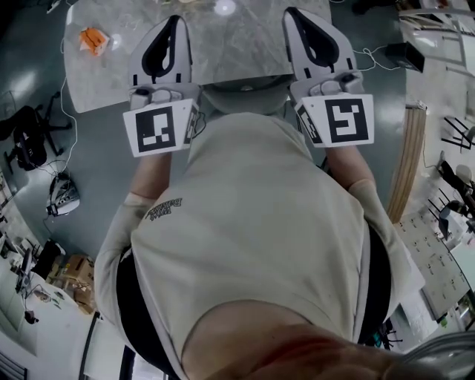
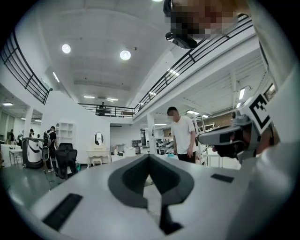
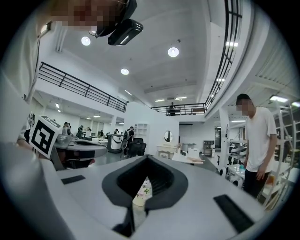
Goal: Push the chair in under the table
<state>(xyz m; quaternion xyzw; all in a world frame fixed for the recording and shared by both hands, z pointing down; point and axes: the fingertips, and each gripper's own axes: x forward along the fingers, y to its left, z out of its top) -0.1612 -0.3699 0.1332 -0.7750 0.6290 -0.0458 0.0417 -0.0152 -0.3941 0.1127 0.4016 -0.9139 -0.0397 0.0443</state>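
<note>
The pale marble-topped table [image 1: 245, 44] lies straight ahead in the head view. At its near edge shows the grey rounded top of the chair [image 1: 245, 90], close under the tabletop; my torso hides the rest. My left gripper [image 1: 172, 22] and right gripper [image 1: 294, 15] are held up level on either side of the chair, pointing out over the table. Both are shut with nothing between the jaws. In the left gripper view the left gripper [image 2: 149, 157] has its jaws meeting, and the same goes for the right gripper [image 3: 147, 159] in its view. A pale patterned cup [image 3: 140, 194] shows beyond its jaws.
An orange packet [image 1: 93, 38] and a white object [image 1: 223, 7] lie on the table. A black office chair [image 1: 26, 137] and a floor device [image 1: 63, 194] stand left, wooden planks [image 1: 412, 156] lean right. A person in a white shirt [image 2: 182, 136] stands beyond the table.
</note>
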